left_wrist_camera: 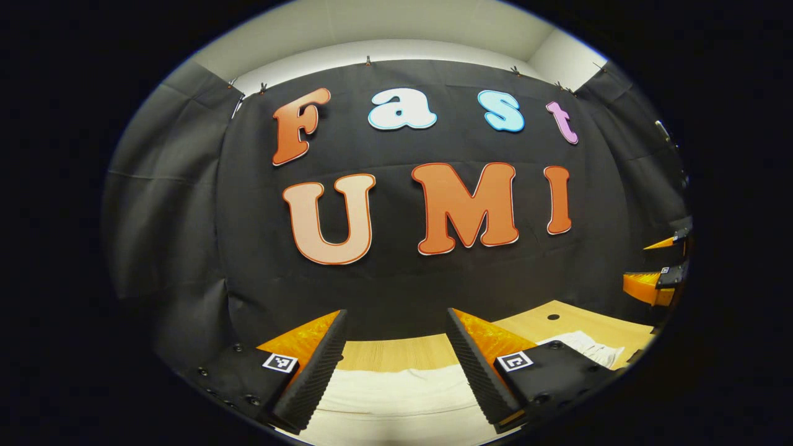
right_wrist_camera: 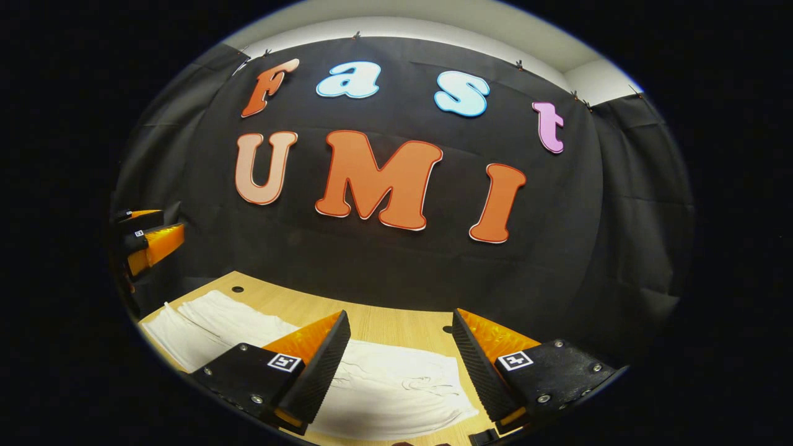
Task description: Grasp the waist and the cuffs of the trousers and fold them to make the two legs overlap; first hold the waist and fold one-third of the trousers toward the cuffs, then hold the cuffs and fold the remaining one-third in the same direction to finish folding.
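White trousers (right_wrist_camera: 384,387) lie flat on the wooden table (right_wrist_camera: 396,325), stretching from the lower left toward the middle in the right gripper view. My right gripper (right_wrist_camera: 399,356) hovers open above them with nothing between its fingers. In the left gripper view the same white trousers (left_wrist_camera: 396,393) lie below my left gripper (left_wrist_camera: 396,359), which is open and holds nothing. Another patch of the white cloth (left_wrist_camera: 585,344) shows past its right finger. The other gripper (left_wrist_camera: 663,279) appears at the far right edge there, and the left one (right_wrist_camera: 145,241) at the far left edge of the right gripper view.
The black cloth wall (left_wrist_camera: 396,285) stands close behind the table's (left_wrist_camera: 396,353) far edge. Small dark holes (right_wrist_camera: 237,289) mark the tabletop near its back, another hole (left_wrist_camera: 553,317) showing in the left gripper view.
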A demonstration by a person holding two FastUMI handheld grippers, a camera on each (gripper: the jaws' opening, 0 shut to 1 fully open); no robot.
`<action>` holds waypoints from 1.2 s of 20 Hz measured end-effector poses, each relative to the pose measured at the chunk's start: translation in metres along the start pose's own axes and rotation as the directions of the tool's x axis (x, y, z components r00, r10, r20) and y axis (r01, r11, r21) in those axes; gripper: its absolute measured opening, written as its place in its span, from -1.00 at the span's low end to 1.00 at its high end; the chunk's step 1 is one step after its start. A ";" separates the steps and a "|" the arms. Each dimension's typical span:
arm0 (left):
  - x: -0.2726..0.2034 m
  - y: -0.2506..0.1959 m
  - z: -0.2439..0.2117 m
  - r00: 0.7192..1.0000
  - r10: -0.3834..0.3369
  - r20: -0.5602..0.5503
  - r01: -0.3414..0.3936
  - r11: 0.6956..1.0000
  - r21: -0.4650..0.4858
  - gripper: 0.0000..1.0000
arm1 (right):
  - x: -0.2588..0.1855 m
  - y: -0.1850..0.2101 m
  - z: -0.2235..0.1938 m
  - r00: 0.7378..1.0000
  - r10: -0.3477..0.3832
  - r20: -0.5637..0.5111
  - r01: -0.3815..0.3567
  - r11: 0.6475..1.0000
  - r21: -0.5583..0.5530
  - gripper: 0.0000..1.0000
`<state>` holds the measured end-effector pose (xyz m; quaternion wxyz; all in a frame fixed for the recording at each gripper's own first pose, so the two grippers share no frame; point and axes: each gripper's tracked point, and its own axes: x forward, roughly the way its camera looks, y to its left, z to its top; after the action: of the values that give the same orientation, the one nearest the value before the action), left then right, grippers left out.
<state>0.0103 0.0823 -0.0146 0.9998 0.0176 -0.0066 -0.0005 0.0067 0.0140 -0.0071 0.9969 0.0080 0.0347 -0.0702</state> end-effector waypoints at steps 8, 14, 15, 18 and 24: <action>0.006 0.052 -0.031 0.999 0.010 -0.046 -0.009 0.999 0.038 1.00 | -0.007 -0.010 -0.027 0.990 -0.092 -0.103 0.092 0.996 -0.001 0.99; 0.006 0.102 -0.074 0.981 0.123 -0.152 -0.118 0.992 0.038 1.00 | 0.008 -0.020 -0.061 0.972 -0.073 -0.224 0.092 0.993 0.079 0.99; 0.006 0.112 -0.083 0.972 0.147 -0.182 -0.144 0.989 0.028 1.00 | 0.011 -0.023 -0.068 0.967 -0.070 -0.243 0.093 0.992 0.085 0.99; 0.001 0.136 -0.117 0.933 0.211 -0.290 -0.223 0.975 -0.008 1.00 | 0.020 -0.034 -0.092 0.950 -0.057 -0.305 0.092 0.991 0.099 0.99; -0.027 0.169 -0.202 0.808 0.208 -0.552 -0.327 0.937 -0.125 1.00 | 0.032 -0.052 -0.155 0.879 -0.005 -0.477 0.101 0.979 0.176 0.99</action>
<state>-0.0144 0.2586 -0.2107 0.9482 -0.0917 0.2672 0.1454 0.0208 -0.0389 -0.1644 0.9500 0.1219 0.2707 -0.0964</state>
